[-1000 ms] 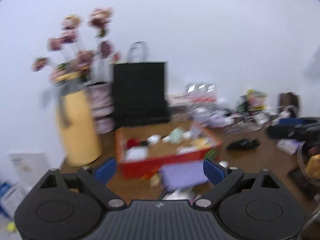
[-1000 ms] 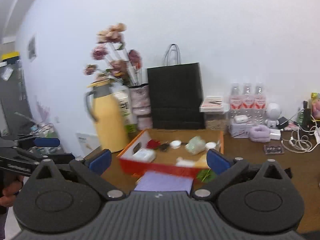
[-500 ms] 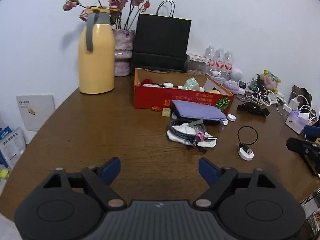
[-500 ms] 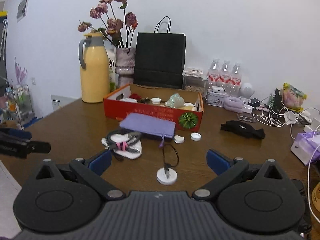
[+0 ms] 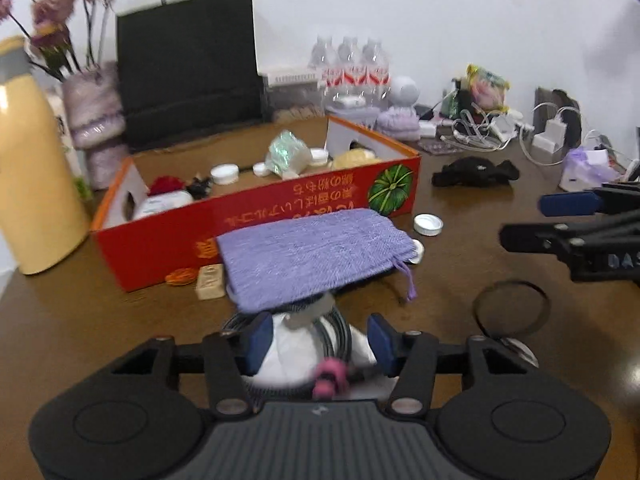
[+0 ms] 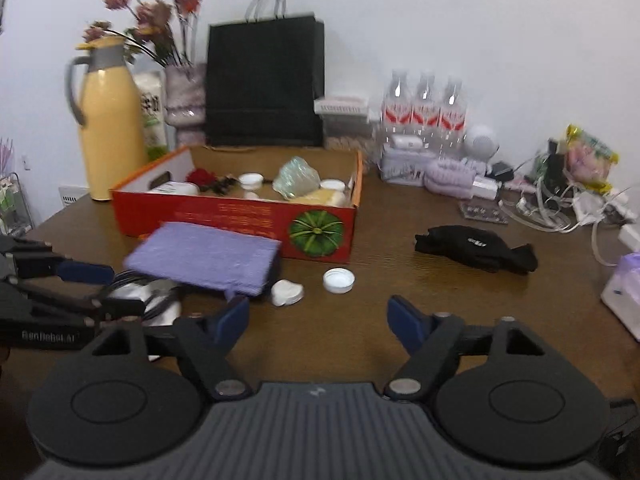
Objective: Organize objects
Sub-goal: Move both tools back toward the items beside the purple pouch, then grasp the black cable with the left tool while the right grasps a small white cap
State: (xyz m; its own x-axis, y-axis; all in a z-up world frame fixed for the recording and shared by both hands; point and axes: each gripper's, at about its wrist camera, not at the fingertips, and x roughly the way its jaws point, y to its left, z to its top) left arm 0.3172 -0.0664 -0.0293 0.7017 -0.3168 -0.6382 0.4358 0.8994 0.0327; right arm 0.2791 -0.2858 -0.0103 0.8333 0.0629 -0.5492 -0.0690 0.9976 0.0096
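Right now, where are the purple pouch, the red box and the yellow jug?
purple pouch (image 5: 312, 254), left wrist view, middle of its top.
red box (image 6: 240, 218), right wrist view, front wall.
yellow jug (image 6: 110, 128), right wrist view, body.

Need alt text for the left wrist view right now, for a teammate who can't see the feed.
The left gripper sits open around a coiled black cable on a white cloth, just in front of a purple pouch. Behind the pouch stands a red box of small items on the wooden table; the right gripper enters from the right.
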